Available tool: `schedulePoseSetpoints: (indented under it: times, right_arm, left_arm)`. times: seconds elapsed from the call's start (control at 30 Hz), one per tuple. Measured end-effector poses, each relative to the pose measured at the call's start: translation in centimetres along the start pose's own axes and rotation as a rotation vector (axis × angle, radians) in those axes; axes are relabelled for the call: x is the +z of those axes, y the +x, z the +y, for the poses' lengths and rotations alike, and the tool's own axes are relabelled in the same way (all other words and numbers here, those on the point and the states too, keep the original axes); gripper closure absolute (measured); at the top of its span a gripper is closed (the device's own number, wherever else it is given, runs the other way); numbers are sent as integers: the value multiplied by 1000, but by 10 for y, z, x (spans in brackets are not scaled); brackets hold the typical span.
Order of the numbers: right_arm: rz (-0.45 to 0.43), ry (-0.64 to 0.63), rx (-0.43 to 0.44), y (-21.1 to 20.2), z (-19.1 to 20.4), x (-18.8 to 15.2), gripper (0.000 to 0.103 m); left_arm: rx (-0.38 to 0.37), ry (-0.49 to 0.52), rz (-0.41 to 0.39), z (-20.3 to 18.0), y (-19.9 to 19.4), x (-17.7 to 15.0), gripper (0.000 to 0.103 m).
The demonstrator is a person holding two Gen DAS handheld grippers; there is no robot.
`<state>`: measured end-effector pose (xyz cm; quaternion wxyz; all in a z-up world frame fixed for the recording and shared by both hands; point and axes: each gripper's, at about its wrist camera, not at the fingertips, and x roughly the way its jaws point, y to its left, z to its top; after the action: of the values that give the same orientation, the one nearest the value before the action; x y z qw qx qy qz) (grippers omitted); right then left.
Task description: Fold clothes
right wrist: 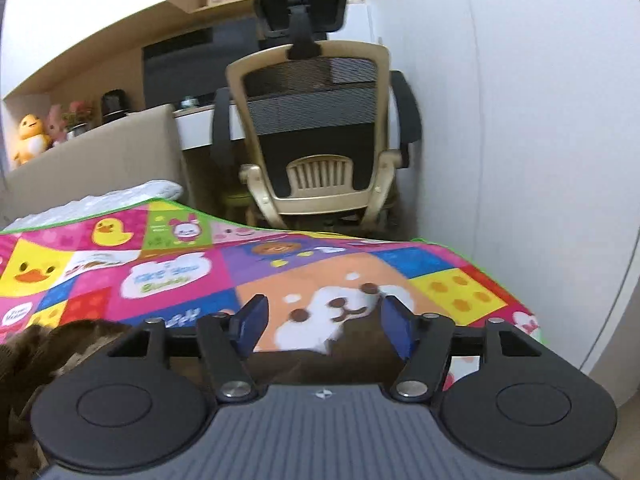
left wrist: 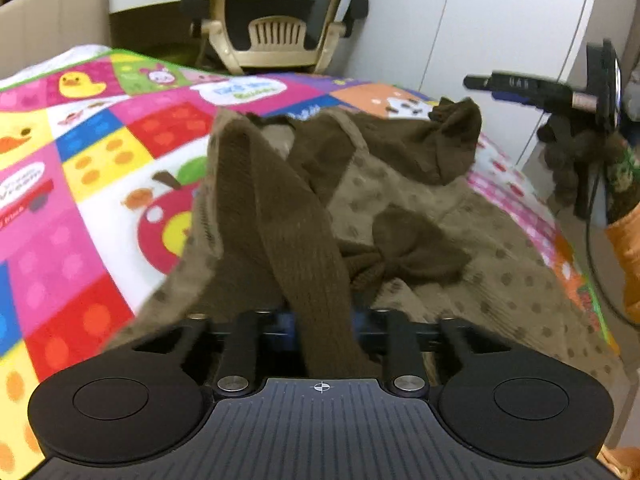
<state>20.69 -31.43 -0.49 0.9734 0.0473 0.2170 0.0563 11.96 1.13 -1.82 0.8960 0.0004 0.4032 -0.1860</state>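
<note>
Two tools: left tool pinching brown garment strap; right tool wide above mat edge.

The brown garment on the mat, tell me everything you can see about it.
The brown garment is a knit piece in two tones: tan fabric with darker dots, plus dark brown ribbed parts and a dark bow at its middle. It lies crumpled and unfolded on the colourful cartoon mat. One long dark ribbed strip rises from the heap into the left gripper, which is shut on it. The right gripper is open, with garment beneath it.
</note>
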Motion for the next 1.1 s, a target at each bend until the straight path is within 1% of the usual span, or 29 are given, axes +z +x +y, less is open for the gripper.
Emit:
schedulePoseSetpoints:
  times: [0.03, 0.07, 0.1, 0.17, 0.2, 0.27, 0.33, 0.43, 0.47, 0.5, 0.53, 0.57, 0.63, 0.67, 0.7, 0.73, 0.77, 0.8, 0.83, 0.87, 0.9, 0.97, 1.0, 1.07, 1.1]
  right_arm:
    - [-5, -10, 16, -3, 7, -1, 31]
    - [-9, -19, 38, -2, 16, 2, 30]
    - [-12, -29, 66, -1, 26, 5, 28]
    - [-15, -55, 126, -5, 44, 9, 23]
    - [-9, -70, 160, -4, 57, 10, 21]
    - [14, -102, 234, -2, 83, 10, 20]
    - [78, -132, 313, 2, 109, -1, 20]
    - [181, -181, 356, 20, 140, -25, 20]
    - [215, -198, 370, 27, 150, -33, 20]
    - [246, -210, 375, 32, 158, -41, 20]
    - [265, -221, 364, 37, 162, -47, 20]
    - [272, -241, 350, 39, 166, -52, 19]
    - [276, -279, 338, 40, 172, -55, 19]
    - [277, -289, 337, 40, 173, -54, 19]
    - [278, -287, 337, 39, 172, -52, 17]
    - [278, -286, 338, 39, 172, -49, 16]
    - [279, -284, 339, 38, 172, -47, 16]
    - [280, -283, 340, 38, 171, -44, 16]
    - [281, -281, 341, 37, 171, -42, 16]
    - [282, -280, 341, 36, 171, -40, 15]
    - [282, -279, 342, 36, 171, -37, 15]
    - [284, -276, 344, 35, 170, -33, 15]
    - [285, -274, 345, 34, 170, -30, 15]
    - [284, -276, 344, 31, 169, -27, 15]
    - [278, -287, 338, 26, 170, -28, 15]
  left_arm:
    - [3, 3, -15, 6, -6, 4, 88]
    - [21, 11, -40, 13, -14, 10, 92]
    - [83, 24, -87, 25, -24, 19, 98]
    - [207, 52, -182, 49, -44, 37, 98]
    - [273, 33, -220, 68, -52, 46, 98]
    - [318, -52, -227, 110, -55, 53, 97]
    - [361, -138, -233, 153, -58, 59, 96]
    - [426, -184, -183, 195, -38, 45, 93]
    - [465, -203, -160, 206, -31, 38, 90]
    - [478, -237, -149, 218, -30, 32, 88]
    - [490, -272, -139, 229, -28, 26, 79]
    - [502, -307, -128, 241, -27, 19, 63]
    - [492, -349, -144, 251, -40, 13, 54]
    - [486, -369, -152, 256, -47, 10, 52]
    - [486, -365, -167, 255, -55, 8, 51]
    - [495, -359, -188, 252, -62, 10, 52]
    - [503, -361, -214, 251, -72, 12, 48]
    - [474, -382, -236, 251, -80, 12, 45]
    - [444, -403, -257, 250, -87, 12, 38]
    - [413, -424, -278, 250, -95, 13, 29]
    - [383, -445, -299, 249, -103, 13, 25]
    - [254, -430, -311, 237, -115, 4, 14]
    - [196, -416, -295, 230, -116, 0, 12]
    - [62, -387, -233, 210, -114, -17, 10]
    - [19, -381, -209, 200, -113, -26, 10]
